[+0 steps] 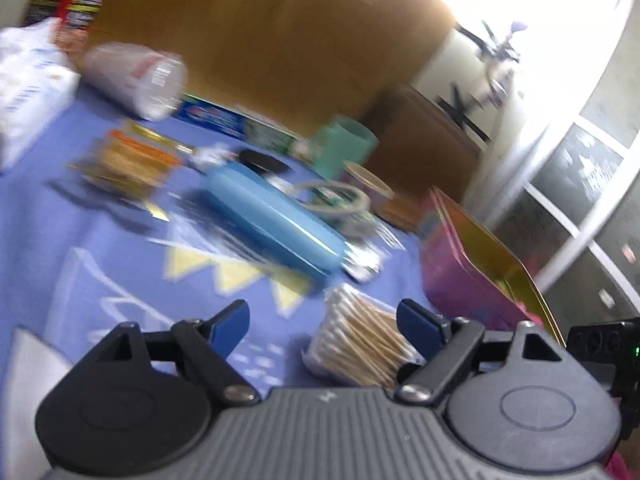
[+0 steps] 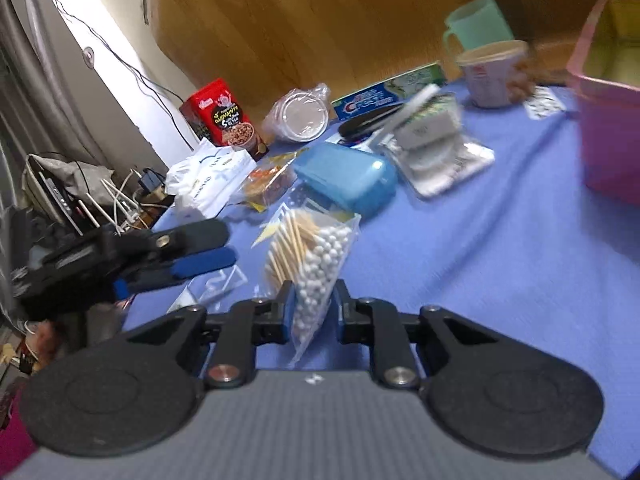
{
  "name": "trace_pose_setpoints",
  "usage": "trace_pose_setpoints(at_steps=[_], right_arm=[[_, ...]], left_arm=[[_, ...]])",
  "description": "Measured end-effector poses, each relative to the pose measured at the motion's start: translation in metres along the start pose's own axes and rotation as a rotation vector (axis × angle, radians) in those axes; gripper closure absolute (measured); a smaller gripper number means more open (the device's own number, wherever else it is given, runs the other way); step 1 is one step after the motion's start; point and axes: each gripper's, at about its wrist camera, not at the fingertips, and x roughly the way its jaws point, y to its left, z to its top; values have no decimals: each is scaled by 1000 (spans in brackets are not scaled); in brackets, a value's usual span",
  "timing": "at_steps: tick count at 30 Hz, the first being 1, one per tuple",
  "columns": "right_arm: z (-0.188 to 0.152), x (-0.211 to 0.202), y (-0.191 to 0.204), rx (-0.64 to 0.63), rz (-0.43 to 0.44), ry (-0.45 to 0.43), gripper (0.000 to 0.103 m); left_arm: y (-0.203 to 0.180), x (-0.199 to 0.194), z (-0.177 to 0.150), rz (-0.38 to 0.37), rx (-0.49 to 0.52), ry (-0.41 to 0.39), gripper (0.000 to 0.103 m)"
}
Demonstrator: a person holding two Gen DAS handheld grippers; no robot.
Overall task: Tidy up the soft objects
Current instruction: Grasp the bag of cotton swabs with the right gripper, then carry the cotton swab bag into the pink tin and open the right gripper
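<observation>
A clear bag of cotton swabs [image 2: 316, 264] stands on edge on the blue cloth [image 2: 480, 280]. My right gripper [image 2: 314, 306] is shut on the bag's lower end, a blue pad pressing each side. In the left wrist view the same bag [image 1: 360, 344] lies low between the fingers of my left gripper [image 1: 326, 324], close to its right finger and not squeezed. That gripper is open. From the right wrist view, the left gripper [image 2: 216, 246] comes in from the left, its tips just short of the bag.
On the cloth lie a blue case [image 2: 348, 180], a white tissue pack [image 2: 208, 184], a clear packet of pads [image 2: 440, 152] and a toothpaste box [image 2: 384, 96]. An open pink tin [image 2: 608, 120] stands at the right, a teal mug [image 2: 476, 24] and a paper cup [image 2: 492, 72] behind.
</observation>
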Motion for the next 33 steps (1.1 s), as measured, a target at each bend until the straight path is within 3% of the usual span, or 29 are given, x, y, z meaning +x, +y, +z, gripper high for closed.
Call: trace_pose_setpoints(at_steps=[2, 4, 7, 11, 19, 24, 27, 29, 30, 33], right_arm=[[-10, -18, -5, 12, -12, -19, 81], [-16, -31, -7, 7, -47, -46, 81], [-26, -44, -8, -12, -94, -82, 81], [-33, -57, -16, -22, -150, -127, 81], [-5, -121, -38, -59, -275, -403, 82], [24, -144, -64, -65, -407, -537, 83], [36, -142, -88, -53, -473, -540, 79], [41, -132, -100, -52, -547, -508, 70], [41, -129, -104, -43, -585, -504, 60], [32, -143, -109, -5, -593, -590, 60]], left_arm=[[-18, 16, -4, -40, 45, 46, 23], [-35, 36, -8, -63, 95, 116, 38], [-53, 59, -24, -84, 131, 156, 48], [-79, 74, -16, -115, 166, 192, 49], [-176, 111, 21, -215, 332, 100, 52], [-225, 151, 35, -210, 405, 53, 46], [-231, 165, 33, -170, 409, 55, 45], [-225, 164, 31, -162, 377, 61, 44], [-218, 158, 30, -172, 363, 58, 45], [-189, 129, 27, -179, 353, 14, 39]])
